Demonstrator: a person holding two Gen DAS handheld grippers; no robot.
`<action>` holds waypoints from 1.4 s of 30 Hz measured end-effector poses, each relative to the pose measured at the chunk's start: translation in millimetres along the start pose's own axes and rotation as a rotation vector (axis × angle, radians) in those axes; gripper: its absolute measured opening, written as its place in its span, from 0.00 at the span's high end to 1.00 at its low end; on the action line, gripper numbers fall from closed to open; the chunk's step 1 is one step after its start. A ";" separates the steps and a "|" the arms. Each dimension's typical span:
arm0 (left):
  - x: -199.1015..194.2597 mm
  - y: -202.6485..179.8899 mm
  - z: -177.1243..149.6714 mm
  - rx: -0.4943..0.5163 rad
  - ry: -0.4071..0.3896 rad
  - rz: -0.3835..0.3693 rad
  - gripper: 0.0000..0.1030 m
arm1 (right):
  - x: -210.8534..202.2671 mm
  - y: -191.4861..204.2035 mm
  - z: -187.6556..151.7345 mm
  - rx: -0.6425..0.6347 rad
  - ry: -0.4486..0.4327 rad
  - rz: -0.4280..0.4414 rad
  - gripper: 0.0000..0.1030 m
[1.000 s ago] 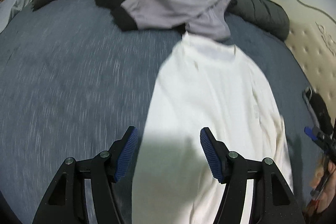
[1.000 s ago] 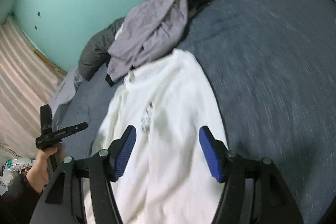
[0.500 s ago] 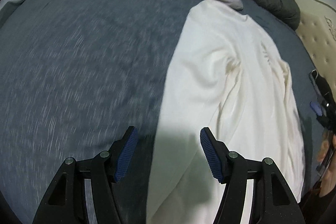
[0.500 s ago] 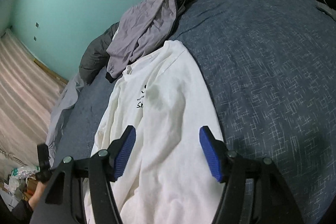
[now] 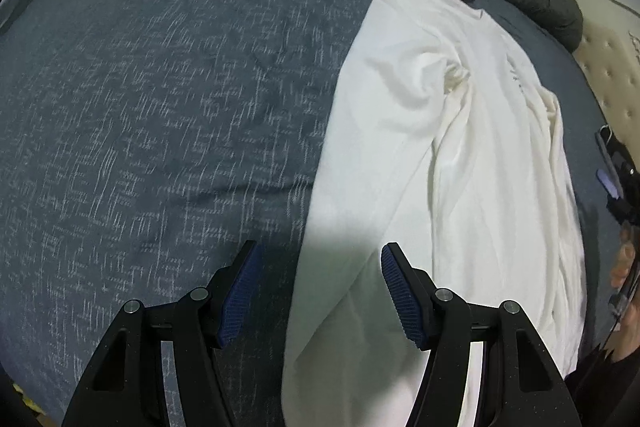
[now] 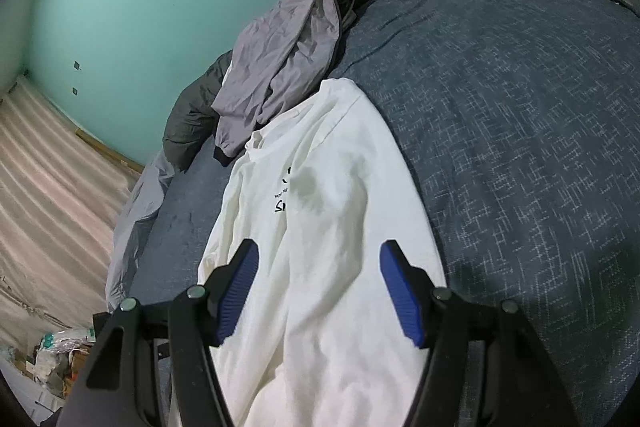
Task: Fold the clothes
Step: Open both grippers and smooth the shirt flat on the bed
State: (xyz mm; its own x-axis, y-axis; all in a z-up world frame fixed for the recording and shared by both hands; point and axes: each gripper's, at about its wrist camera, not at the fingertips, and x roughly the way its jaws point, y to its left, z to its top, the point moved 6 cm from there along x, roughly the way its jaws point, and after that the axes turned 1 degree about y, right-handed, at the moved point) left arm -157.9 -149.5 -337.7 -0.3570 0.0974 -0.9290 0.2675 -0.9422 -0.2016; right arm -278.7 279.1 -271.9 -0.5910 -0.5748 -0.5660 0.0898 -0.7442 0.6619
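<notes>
A white long-sleeved shirt (image 5: 460, 155) lies lengthwise on the dark blue bedspread (image 5: 160, 107), already narrowed, with one sleeve folded across its body. To fold it well, we should grip the hem end at both corners together, lift evenly and carry it toward the collar so the edges line up.

Our left gripper (image 5: 318, 291) hovers with jaws spread wide and empty; the shirt's left edge runs ahead between its pads and stretches away to the front right. Our right gripper (image 6: 318, 291) is likewise spread and holding nothing, directly over the shirt's lower body, collar far ahead. Beyond the collar sits a grey garment (image 6: 280, 67), touching it.
</notes>
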 end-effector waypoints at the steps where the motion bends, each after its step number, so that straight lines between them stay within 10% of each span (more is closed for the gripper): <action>1: 0.3 1.9 -2.5 0.000 0.006 0.006 0.36 | 0.3 -0.3 -0.1 0.001 0.001 0.002 0.38; 8: 1.8 6.6 -16.1 0.013 0.041 0.031 0.37 | 2.4 -3.7 -0.4 0.026 0.008 0.014 0.38; 20: 7.4 -12.3 -18.6 0.097 0.054 0.030 0.95 | 2.6 -11.6 -1.5 0.060 0.016 0.008 0.38; 33: -99.8 23.3 45.5 0.065 -0.221 0.163 0.97 | 3.7 -12.1 -2.1 0.071 0.017 0.010 0.38; 42: -63.2 -60.0 41.8 0.184 -0.136 0.027 0.97 | 10.2 -7.4 -6.3 0.057 0.035 0.007 0.38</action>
State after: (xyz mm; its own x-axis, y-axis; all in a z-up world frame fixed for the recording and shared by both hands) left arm -188.8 -112.4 -253.9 -0.4729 0.0394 -0.8802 0.1150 -0.9877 -0.1060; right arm -280.3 276.6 -285.6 -0.5624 -0.5917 -0.5775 0.0468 -0.7202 0.6922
